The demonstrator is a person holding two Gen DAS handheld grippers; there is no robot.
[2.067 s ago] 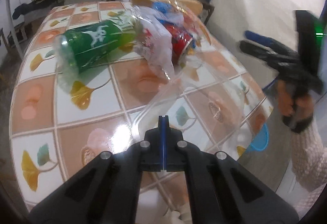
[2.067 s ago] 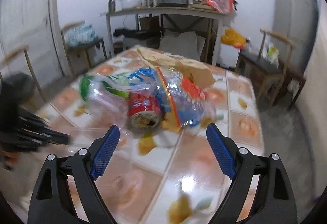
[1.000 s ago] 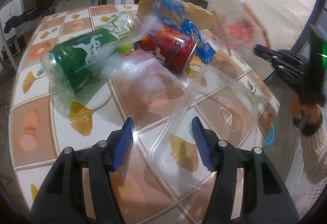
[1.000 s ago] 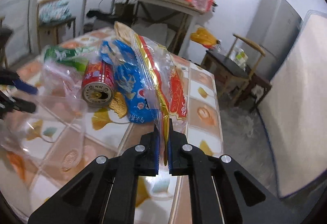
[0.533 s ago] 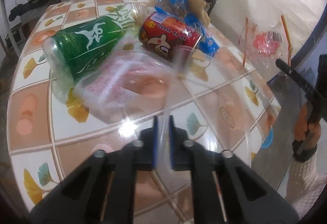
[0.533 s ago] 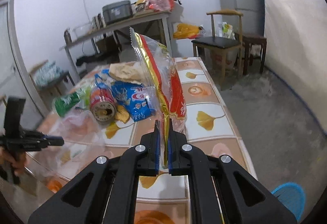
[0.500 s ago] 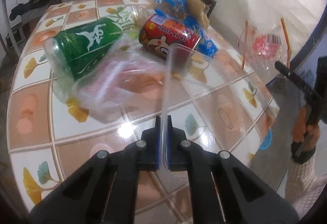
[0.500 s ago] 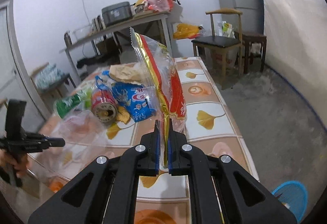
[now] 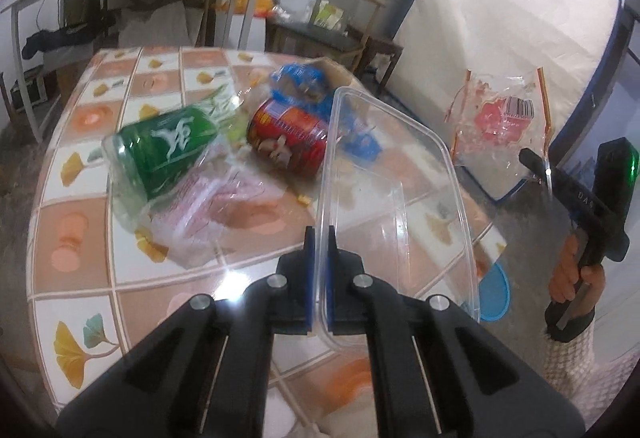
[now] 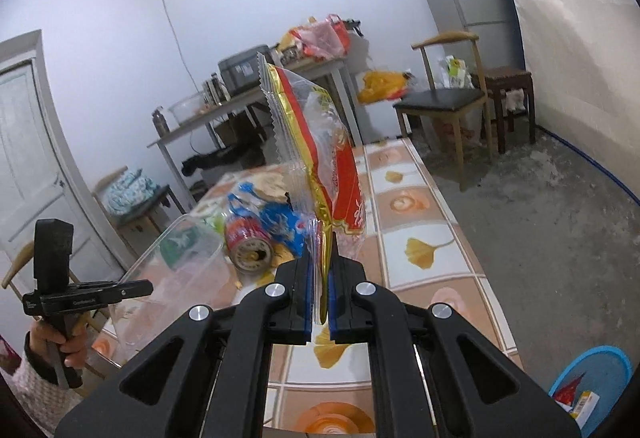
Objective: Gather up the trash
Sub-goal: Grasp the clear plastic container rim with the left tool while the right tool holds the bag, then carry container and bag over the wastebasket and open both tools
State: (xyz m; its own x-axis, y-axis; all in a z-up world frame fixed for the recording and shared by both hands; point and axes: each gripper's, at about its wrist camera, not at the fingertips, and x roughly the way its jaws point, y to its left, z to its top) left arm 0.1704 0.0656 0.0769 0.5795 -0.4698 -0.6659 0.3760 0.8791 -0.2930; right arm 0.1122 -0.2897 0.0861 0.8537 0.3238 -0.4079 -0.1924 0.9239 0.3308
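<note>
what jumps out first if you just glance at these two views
Each gripper holds a piece of trash in the air: the left gripper is shut on the rim of a clear plastic container, and the right gripper on a red and gold snack wrapper. Behind them, a green bottle and a red can lie on the tiled table.

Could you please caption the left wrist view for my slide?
Left gripper shut on clear plastic container above tiled table; green can, red can remain.
</note>
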